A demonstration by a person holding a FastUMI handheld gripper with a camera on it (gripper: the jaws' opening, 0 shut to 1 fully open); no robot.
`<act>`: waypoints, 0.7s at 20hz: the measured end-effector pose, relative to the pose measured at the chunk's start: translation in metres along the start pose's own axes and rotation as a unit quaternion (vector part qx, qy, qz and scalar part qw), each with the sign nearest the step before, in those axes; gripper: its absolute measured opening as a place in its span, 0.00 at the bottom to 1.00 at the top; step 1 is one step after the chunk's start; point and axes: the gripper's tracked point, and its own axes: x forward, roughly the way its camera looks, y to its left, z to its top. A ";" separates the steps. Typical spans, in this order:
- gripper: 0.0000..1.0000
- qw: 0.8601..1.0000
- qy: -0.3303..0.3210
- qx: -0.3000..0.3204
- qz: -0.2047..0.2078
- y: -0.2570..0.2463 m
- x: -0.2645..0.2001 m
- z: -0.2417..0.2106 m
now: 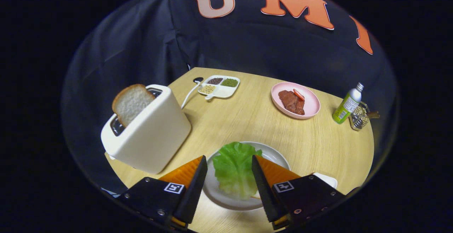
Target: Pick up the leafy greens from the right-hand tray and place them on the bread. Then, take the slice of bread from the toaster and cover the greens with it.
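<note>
A staged kitchen booth: black cloth walls a round wooden table (247, 120) set with a toaster (148, 134), plates of food (295, 100), a divided tray (221, 85) and a bottle (348, 105).

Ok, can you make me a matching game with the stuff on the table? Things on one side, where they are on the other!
Things:
1. bread slice
2. lettuce leaf
3. meat
4. bottle

Places:
A. on the pink plate
B. sticking up out of the toaster
C. next to the little wire basket
D. on the white plate, between the open fingers

Pairs: 1-B, 2-D, 3-A, 4-C
</note>
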 end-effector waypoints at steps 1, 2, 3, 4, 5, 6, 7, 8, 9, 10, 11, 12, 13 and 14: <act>0.79 1.000 -0.002 0.005 0.014 0.013 -0.006 0.009; 0.84 1.000 -0.003 0.010 0.026 0.026 -0.011 0.018; 0.86 0.999 -0.003 0.011 0.033 0.034 -0.017 0.027; 0.88 0.999 -0.003 0.010 0.037 0.041 -0.020 0.037; 0.89 0.999 -0.003 0.010 0.040 0.050 -0.022 0.045; 0.90 0.999 -0.004 0.012 0.046 0.061 -0.023 0.054; 0.90 0.998 -0.001 0.015 0.054 0.072 -0.025 0.062; 0.91 0.998 0.003 0.022 0.063 0.087 -0.027 0.070; 0.91 0.997 0.010 0.028 0.073 0.099 -0.030 0.076; 0.92 0.996 0.015 0.032 0.085 0.114 -0.030 0.083; 0.93 0.995 0.016 0.031 0.090 0.126 -0.027 0.089; 0.91 0.996 0.017 0.023 0.089 0.135 -0.027 0.095; 0.91 0.996 0.017 0.011 0.087 0.144 -0.026 0.100; 0.90 0.996 0.018 0.001 0.082 0.150 -0.022 0.103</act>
